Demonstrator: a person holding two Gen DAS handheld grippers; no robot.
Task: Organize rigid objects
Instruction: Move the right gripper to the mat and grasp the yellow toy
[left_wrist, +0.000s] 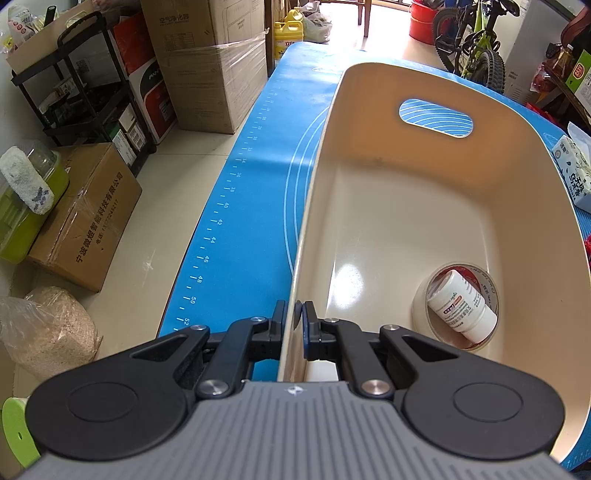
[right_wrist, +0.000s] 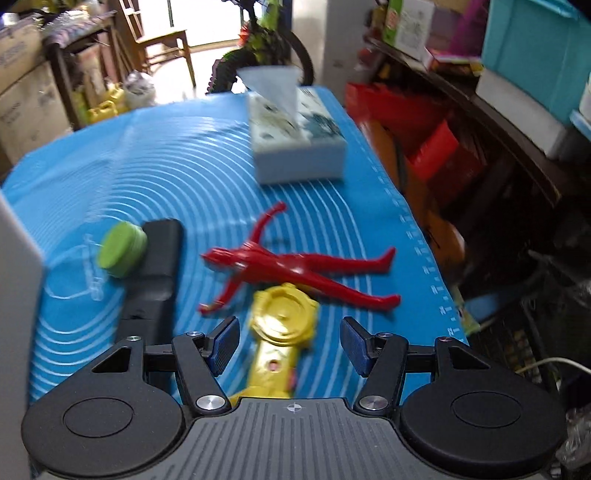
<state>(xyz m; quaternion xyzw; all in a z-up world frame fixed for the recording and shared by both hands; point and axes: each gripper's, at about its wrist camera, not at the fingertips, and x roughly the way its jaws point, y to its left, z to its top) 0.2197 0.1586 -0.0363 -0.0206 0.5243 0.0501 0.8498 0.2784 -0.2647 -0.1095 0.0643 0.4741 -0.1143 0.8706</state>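
Note:
My left gripper (left_wrist: 294, 317) is shut on the near left rim of a beige plastic bin (left_wrist: 369, 206) that stands on the blue mat (left_wrist: 258, 177). Inside the bin lie a tape roll (left_wrist: 421, 306) and a white pill bottle (left_wrist: 461, 304) resting in its hole. My right gripper (right_wrist: 289, 345) is open above a yellow toy (right_wrist: 282, 332) that lies between its fingers. A red figure (right_wrist: 295, 266) lies just beyond it. A black rectangular device (right_wrist: 155, 266) and a green round lid (right_wrist: 122, 249) lie to the left.
A tissue box (right_wrist: 295, 144) stands at the far end of the mat, also at the right edge of the left wrist view (left_wrist: 572, 173). The bin's wall (right_wrist: 18, 280) shows at the left. Cardboard boxes (left_wrist: 85, 218), shelves and a bicycle (left_wrist: 476, 40) surround the table.

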